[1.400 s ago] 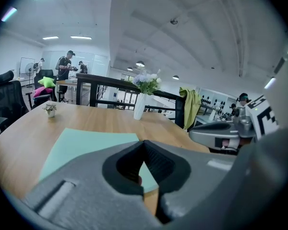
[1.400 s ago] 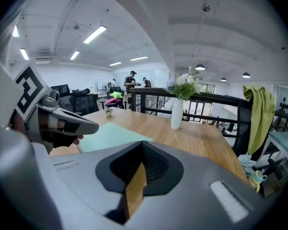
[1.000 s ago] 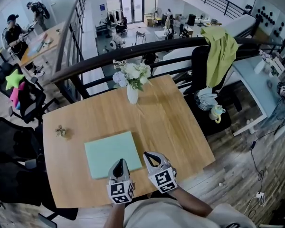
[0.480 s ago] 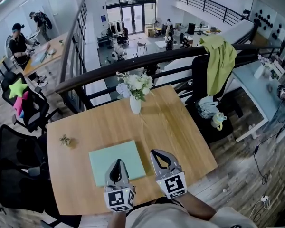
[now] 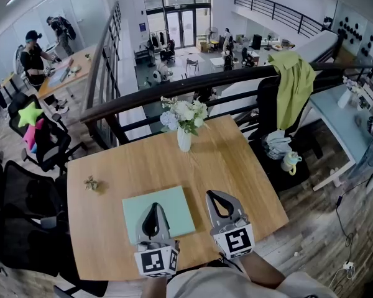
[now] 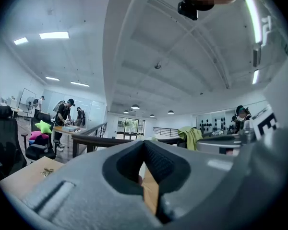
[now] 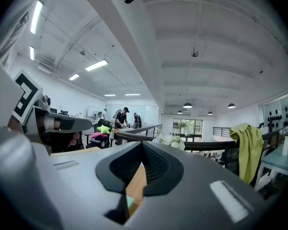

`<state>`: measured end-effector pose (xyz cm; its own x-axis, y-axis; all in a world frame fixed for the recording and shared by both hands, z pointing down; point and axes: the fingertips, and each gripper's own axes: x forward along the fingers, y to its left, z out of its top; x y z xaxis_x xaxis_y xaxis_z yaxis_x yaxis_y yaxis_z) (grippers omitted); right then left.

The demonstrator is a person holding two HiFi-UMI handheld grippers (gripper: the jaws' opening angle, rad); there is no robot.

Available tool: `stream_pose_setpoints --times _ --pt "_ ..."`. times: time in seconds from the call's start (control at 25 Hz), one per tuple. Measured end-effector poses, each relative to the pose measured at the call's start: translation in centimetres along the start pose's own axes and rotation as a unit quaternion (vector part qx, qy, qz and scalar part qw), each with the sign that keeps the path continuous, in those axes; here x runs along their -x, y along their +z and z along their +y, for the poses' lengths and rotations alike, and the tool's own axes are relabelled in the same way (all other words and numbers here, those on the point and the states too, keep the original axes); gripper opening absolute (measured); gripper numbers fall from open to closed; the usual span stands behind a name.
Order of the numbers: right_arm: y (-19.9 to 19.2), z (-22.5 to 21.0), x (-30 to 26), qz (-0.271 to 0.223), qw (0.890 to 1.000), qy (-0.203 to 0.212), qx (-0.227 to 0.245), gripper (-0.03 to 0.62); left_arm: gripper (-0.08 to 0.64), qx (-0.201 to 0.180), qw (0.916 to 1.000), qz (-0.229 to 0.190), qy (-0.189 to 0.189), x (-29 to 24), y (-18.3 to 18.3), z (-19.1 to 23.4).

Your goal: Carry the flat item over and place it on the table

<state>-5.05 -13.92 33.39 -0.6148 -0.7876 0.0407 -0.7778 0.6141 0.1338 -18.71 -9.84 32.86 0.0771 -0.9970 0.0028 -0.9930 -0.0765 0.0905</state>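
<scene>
Mint-green flat pad (image 5: 174,207) lying on the wooden table (image 5: 112,166), right under the nose of the left gripper (image 5: 153,207) as seen from the head view, with part of its near side covered by that gripper. Just to the left of the right gripper (image 5: 213,196), apart from it, with only bare wood beneath that one. Held by neither claw.

Left gripper clenched, pads pressed together with nothing between them, only a strip of tabletop showing through the opening behind the tips. Right gripper clenched and empty in the same way.

Both held level and side by side, close to the body, noses pointing away toward the railing (image 5: 174,85), marker cubes nearest the person. A forearm (image 5: 261,275) reaching back from the right one to the bottom edge.

Straight ahead of both claws, near the far edge of the table, a white vase of pale flowers (image 5: 184,138). Well to the left of the left gripper, a small brownish thing (image 5: 91,182), too small to tell. Ahead and to the right of the right gripper, past the table, a black chair (image 5: 264,104) draped with a yellow-green cloth (image 5: 295,79).
</scene>
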Motion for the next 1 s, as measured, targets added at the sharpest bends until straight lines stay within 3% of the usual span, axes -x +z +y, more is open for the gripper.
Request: stream_pose_setpoints --times 1.0 --pt "0.24 0.50 0.05 0.001 1.000 0.009 0.005 0.011 0.003 -0.010 0.9999 -0.005 -0.001 0.69 0.37 -0.13"
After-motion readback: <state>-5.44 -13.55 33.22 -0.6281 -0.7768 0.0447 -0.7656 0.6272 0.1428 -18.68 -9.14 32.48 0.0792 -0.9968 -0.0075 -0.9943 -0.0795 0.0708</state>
